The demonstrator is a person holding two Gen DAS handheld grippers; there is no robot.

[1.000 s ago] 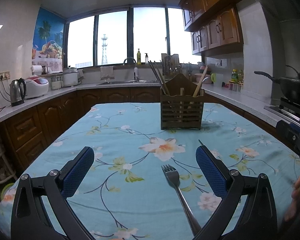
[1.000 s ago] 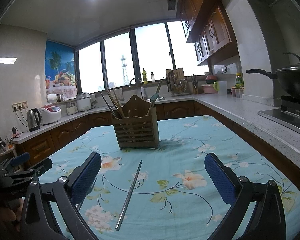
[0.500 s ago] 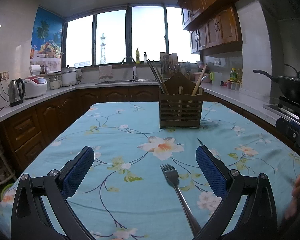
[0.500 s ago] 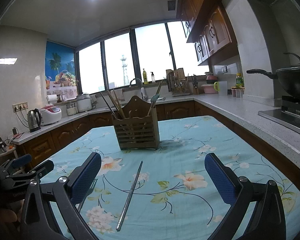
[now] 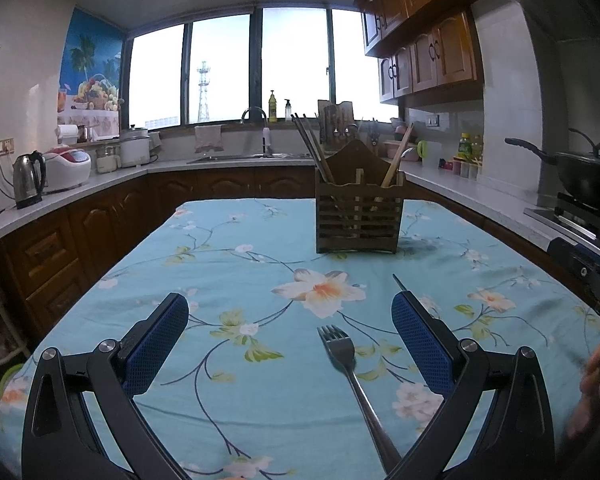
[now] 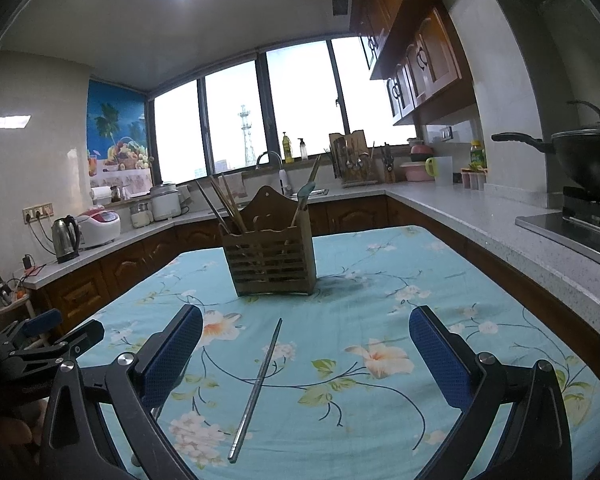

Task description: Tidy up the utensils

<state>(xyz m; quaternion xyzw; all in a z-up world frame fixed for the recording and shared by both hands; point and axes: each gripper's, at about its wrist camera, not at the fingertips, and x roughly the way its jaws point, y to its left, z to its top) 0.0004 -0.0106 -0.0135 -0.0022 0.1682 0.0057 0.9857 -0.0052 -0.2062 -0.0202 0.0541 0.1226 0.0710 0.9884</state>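
Observation:
A metal fork (image 5: pixel 350 376) lies on the floral tablecloth (image 5: pixel 236 280) between the fingers of my open, empty left gripper (image 5: pixel 290 336), nearer the right finger. A metal chopstick (image 6: pixel 258 384) lies on the cloth between the fingers of my open, empty right gripper (image 6: pixel 306 344); its tip also shows in the left wrist view (image 5: pixel 398 280). A wooden slatted utensil holder (image 5: pixel 358 216) with chopsticks stands mid-table, beyond both grippers, and shows in the right wrist view (image 6: pixel 270 256) too. The left gripper's body shows at the left edge of the right wrist view (image 6: pixel 48 344).
Kitchen counters ring the table: a kettle (image 5: pixel 28 178) and rice cooker (image 5: pixel 68 168) on the left, a sink (image 5: pixel 256 154) at the back, a black wok (image 5: pixel 580 172) on the stove at right. The table's edges lie close on both sides.
Both views have shifted very slightly; the fork, chopstick and holder lie where they were. Both grippers stay open.

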